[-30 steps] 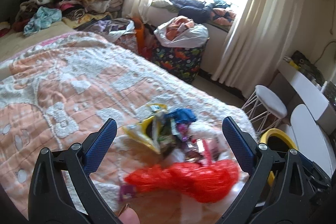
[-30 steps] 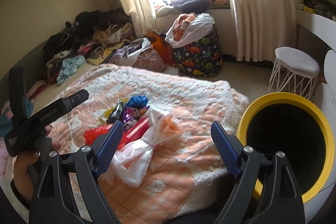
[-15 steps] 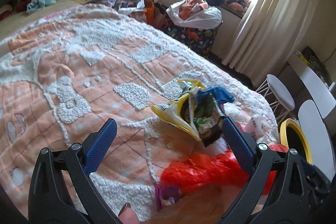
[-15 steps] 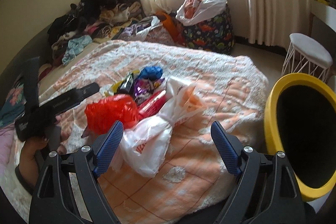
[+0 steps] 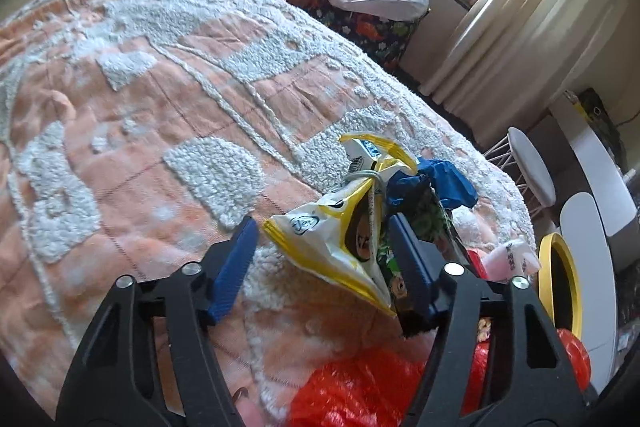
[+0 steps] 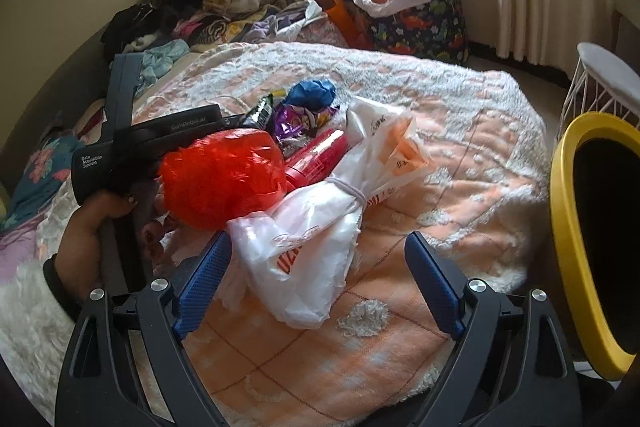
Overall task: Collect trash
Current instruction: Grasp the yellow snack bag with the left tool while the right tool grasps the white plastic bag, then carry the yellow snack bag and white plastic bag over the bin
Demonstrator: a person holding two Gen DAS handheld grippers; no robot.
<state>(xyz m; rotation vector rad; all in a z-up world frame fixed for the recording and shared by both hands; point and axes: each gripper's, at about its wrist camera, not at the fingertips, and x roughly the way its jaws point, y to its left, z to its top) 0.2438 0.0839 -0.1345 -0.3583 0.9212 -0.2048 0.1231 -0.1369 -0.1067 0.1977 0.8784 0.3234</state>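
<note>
Trash lies heaped near the corner of the bed (image 6: 460,155), close to the yellow bin (image 6: 568,227). The left gripper (image 5: 320,259) has just been closing around the yellow snack bag (image 5: 332,247), the pads not yet pressing it; thin film could slip free. The right gripper (image 6: 320,283) stands wide over the white bag (image 6: 304,251), holding nothing.
</note>
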